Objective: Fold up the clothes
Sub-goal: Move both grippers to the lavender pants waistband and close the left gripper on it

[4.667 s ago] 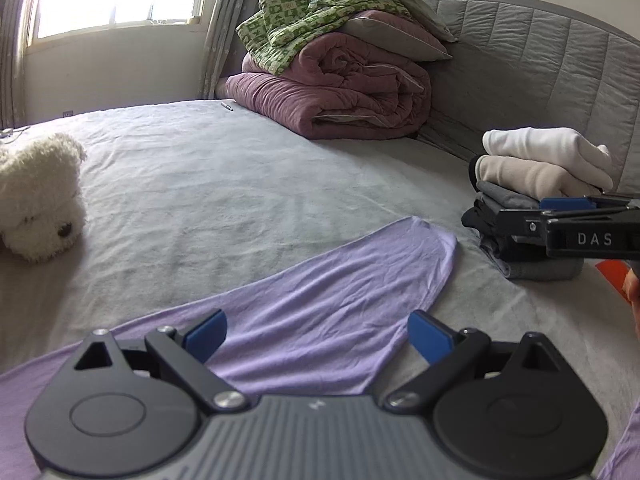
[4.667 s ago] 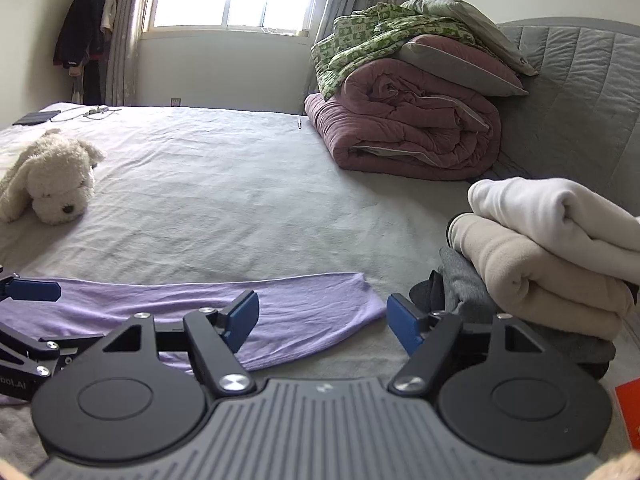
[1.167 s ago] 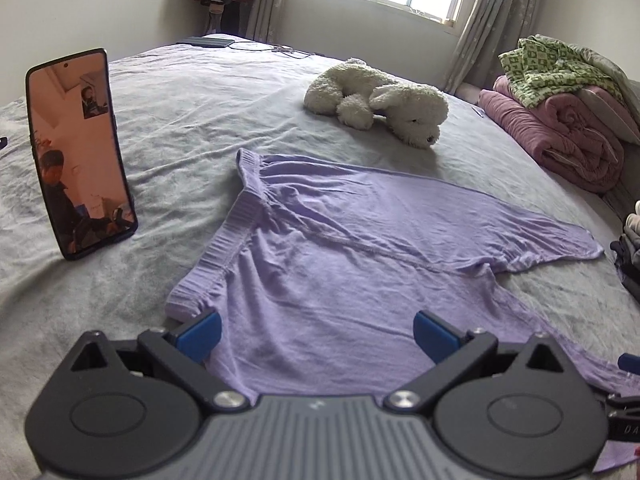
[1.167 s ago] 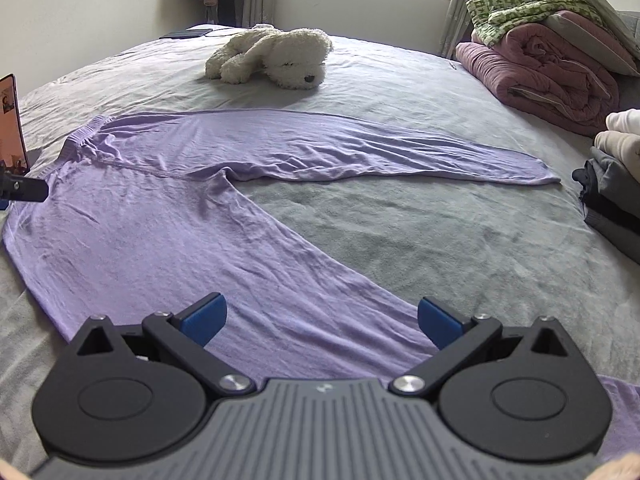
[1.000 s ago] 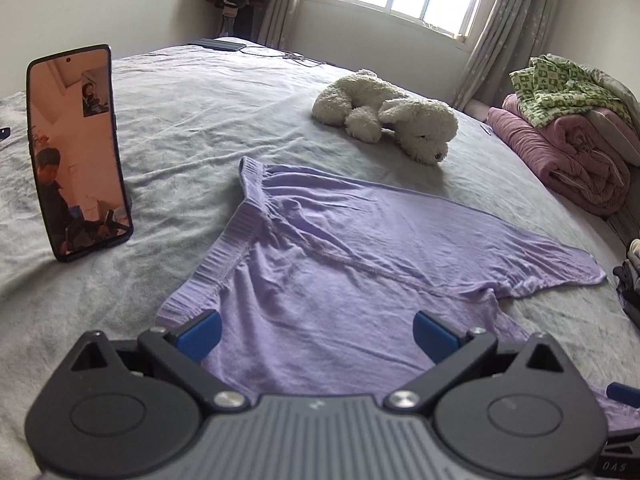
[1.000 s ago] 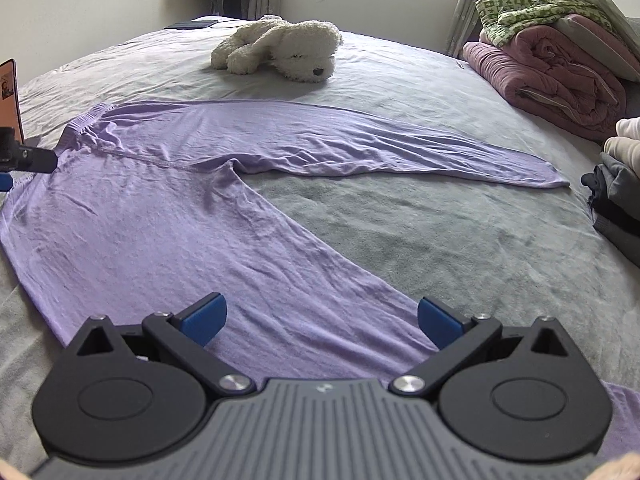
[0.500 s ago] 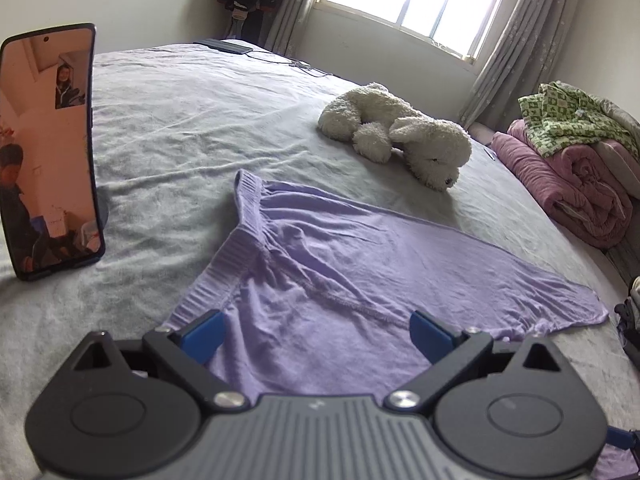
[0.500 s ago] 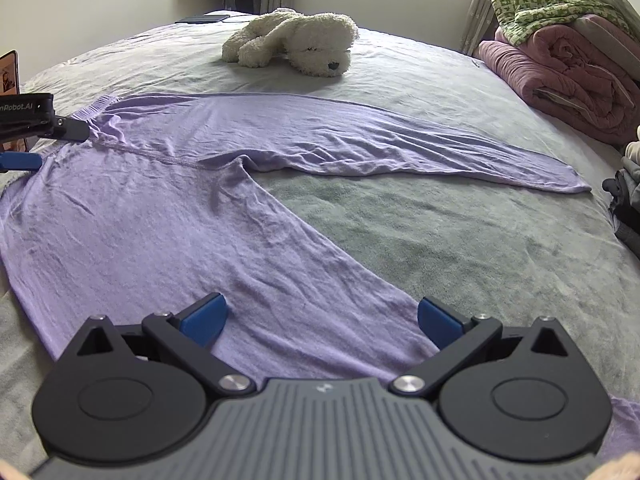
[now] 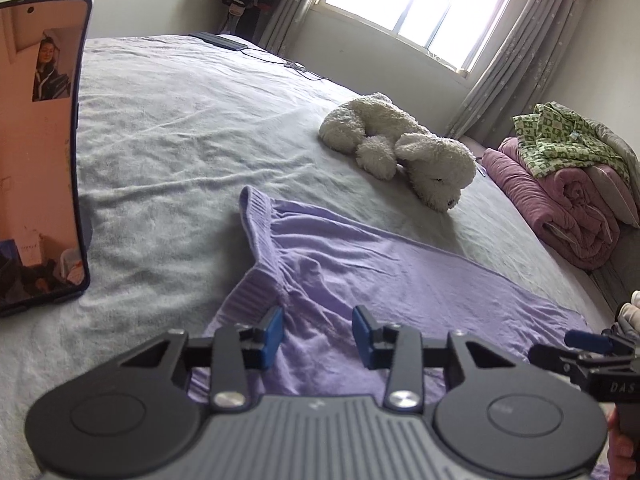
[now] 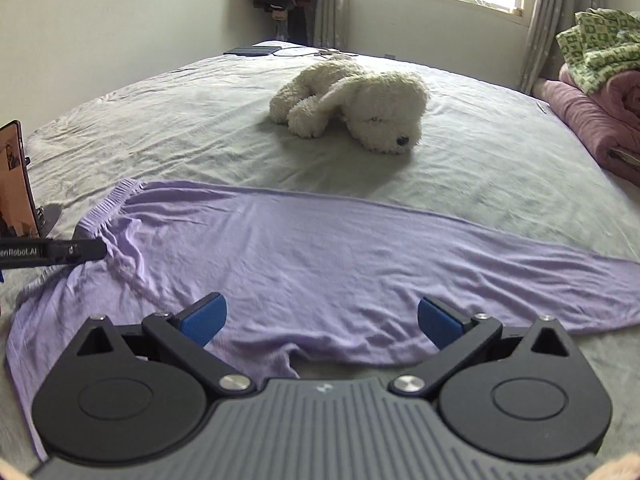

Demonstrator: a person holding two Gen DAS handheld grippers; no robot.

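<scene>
Presently, step: the purple trousers (image 10: 304, 264) lie spread flat on the bed (image 10: 500, 168); a first grasp at the waistband (image 9: 256, 280) is judged under way.
Left claw (image 9: 316, 334): jaws just narrowed, part-closed over waistband fabric; no pinch confirmed.
Right claw (image 10: 320, 320): fully spread above the crotch, nothing held.
Next move: closure on cloth, then a lift.
Room: plush dog (image 10: 352, 100) beyond the claws, phone (image 9: 38, 152) left, window (image 9: 416, 0) behind.

Soft daylight enters from the window (image 9: 416, 8) beyond the tongs, blown out white. Shadows are faint. Fisheye bending curves the edges, and the corners go dark.
</scene>
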